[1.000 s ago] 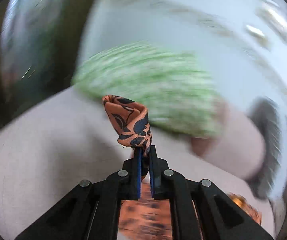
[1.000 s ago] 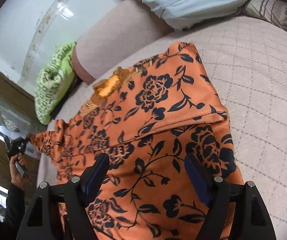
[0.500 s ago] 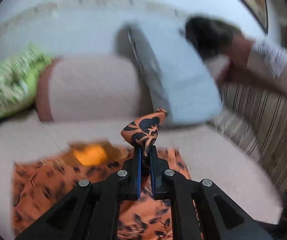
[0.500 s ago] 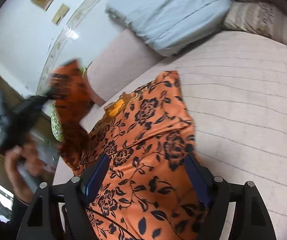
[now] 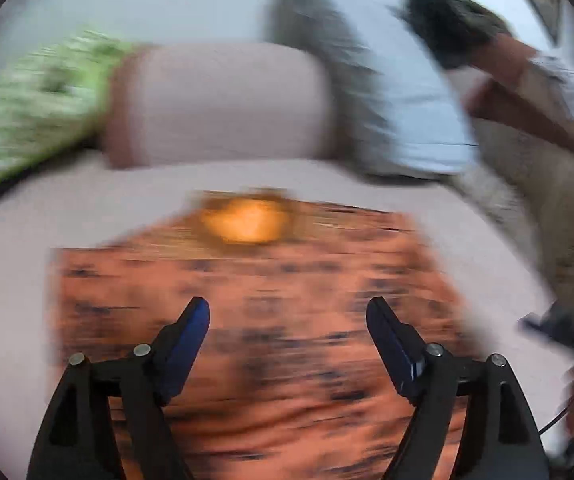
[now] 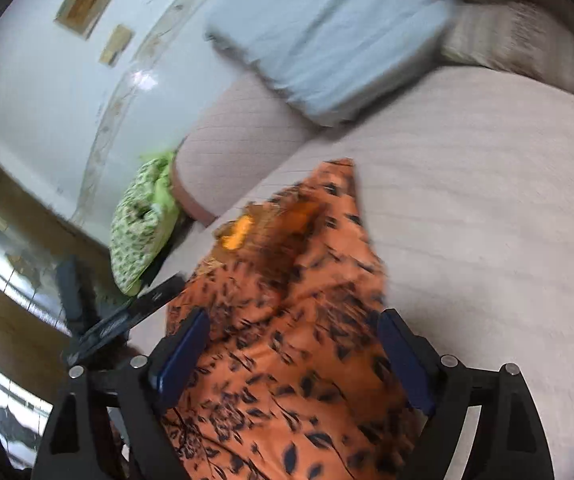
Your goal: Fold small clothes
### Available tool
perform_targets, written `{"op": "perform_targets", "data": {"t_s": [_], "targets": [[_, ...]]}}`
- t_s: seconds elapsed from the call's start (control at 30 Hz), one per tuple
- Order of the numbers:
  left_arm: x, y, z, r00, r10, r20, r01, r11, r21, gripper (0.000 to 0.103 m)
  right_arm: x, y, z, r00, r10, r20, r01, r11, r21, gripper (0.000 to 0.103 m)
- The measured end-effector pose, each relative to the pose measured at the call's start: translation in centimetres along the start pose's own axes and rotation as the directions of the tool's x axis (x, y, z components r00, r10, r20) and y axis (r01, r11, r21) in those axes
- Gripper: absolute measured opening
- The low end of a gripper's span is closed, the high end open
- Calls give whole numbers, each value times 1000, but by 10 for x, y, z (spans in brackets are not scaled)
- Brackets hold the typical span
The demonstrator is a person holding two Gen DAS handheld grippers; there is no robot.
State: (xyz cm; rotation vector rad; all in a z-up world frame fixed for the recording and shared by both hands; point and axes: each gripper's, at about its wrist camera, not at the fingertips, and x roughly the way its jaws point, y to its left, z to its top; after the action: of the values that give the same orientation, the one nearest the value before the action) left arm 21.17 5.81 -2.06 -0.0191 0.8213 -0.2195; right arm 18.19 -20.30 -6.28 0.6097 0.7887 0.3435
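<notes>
Left gripper (image 5: pixel 287 316): black plastic frame, two angular arms with triangular cut-outs, silver round screw heads at the joints, dark blue flat pads on the inner faces of its fingers (image 5: pixel 191 334). Right gripper (image 6: pixel 291 332): same build, black arms, silver screws, blue pads. Thin dark cable just right of the left gripper's frame, partly blurred.

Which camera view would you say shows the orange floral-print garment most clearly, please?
The right wrist view: the orange floral-print garment lies on the beige quilted bed cover with its dark flowers and leaves readable. The left wrist view also shows it, but motion blur smears the print into streaks.
</notes>
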Motion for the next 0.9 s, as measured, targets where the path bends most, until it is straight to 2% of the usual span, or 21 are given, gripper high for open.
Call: {"op": "perform_targets", "data": {"t_s": [0.07,0.1,0.17,0.23,0.27,0.4,0.47,0.5,0.53,0.57,0.6,0.67,0.8,0.83,0.9], "targets": [[-3,49,-14,991,130,-14,-131,991,-27,81,22,13,17,999,-2,-32,1,1000,-30,88],[0,62,-16,987,159,-27,-160,986,-38,81,38,19,26,998,7,-65,-10,999,-42,88],[6,97,-30,970,231,-71,-236,968,-82,81,68,23,41,995,-28,-95,24,999,-43,88],[15,125,-45,962,239,-128,-256,957,-137,81,96,24,50,986,-82,-146,73,995,-67,88],[19,133,-52,964,225,-139,-246,956,-159,81,114,24,53,976,-145,-165,131,987,-93,88],[27,147,-67,968,208,-140,-232,953,-192,81,143,26,58,950,-251,-188,222,961,-166,77],[28,150,-70,973,192,-127,-215,954,-211,81,159,25,56,924,-309,-228,265,943,-203,69],[31,150,-71,974,188,-124,-211,954,-212,81,169,26,53,898,-364,-247,304,919,-251,56],[32,151,-69,977,179,-119,-201,956,-213,81,176,27,51,875,-416,-248,338,891,-304,36],[34,155,-73,979,169,-113,-191,957,-220,81,179,29,49,855,-463,-236,372,862,-344,27],[33,160,-77,981,163,-109,-184,956,-229,83,178,32,50,845,-485,-226,388,846,-364,7],[32,164,-80,983,152,-103,-174,952,-254,84,172,50,52,834,-523,-177,409,800,-440,6],[28,160,-75,982,161,-97,-181,952,-246,84,150,100,59,827,-561,37,478,667,-572,5],[29,159,-75,982,162,-96,-181,952,-246,84,143,107,61,825,-556,99,504,644,-575,5],[31,158,-74,981,167,-100,-187,952,-243,86,147,102,62,822,-552,136,525,647,-553,6]]}}
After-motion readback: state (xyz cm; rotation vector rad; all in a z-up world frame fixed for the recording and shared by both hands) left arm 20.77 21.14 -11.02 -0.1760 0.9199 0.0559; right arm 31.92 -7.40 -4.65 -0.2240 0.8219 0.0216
